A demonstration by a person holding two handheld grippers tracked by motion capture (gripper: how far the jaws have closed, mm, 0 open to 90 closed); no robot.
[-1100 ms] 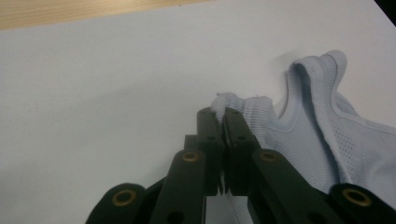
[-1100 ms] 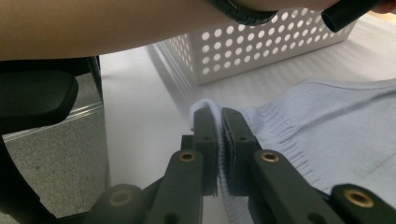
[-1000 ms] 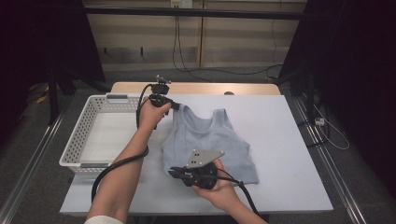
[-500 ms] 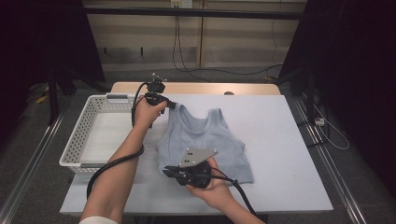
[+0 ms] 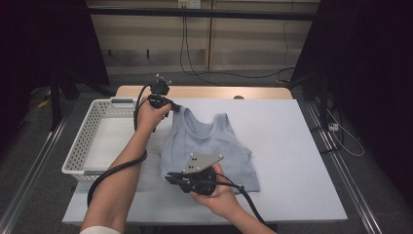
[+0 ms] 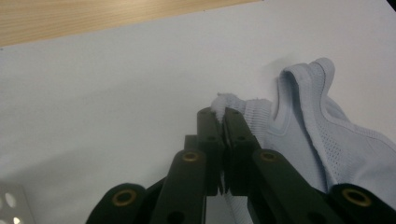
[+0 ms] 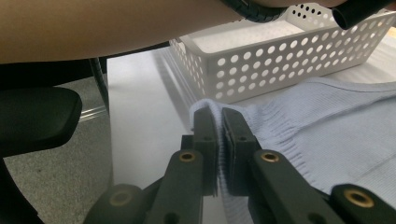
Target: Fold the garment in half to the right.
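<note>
One white tabletop point(image 5: 302, 161) with a bare wood strip at the far edge, dark room around. One white perforated basket point(image 5: 90, 146) at the left. One pale blue ribbed tank top point(image 5: 214, 146) lying mid-tabletop. Two grippers: left gripper point(image 5: 176, 109) pinching a shoulder strap, right gripper point(image 5: 168, 178) pinching the hem corner, jaws clamped on fabric. No readable writing anywhere.

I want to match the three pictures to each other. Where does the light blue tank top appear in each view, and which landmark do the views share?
High view: the light blue tank top lies flat at the table's middle.
Left gripper view: right side, its strap pinched in the left gripper.
Right gripper view: right half, its ribbed hem pinched in the right gripper.
Shared landmark: the white basket, also at the right gripper view's top.
</note>
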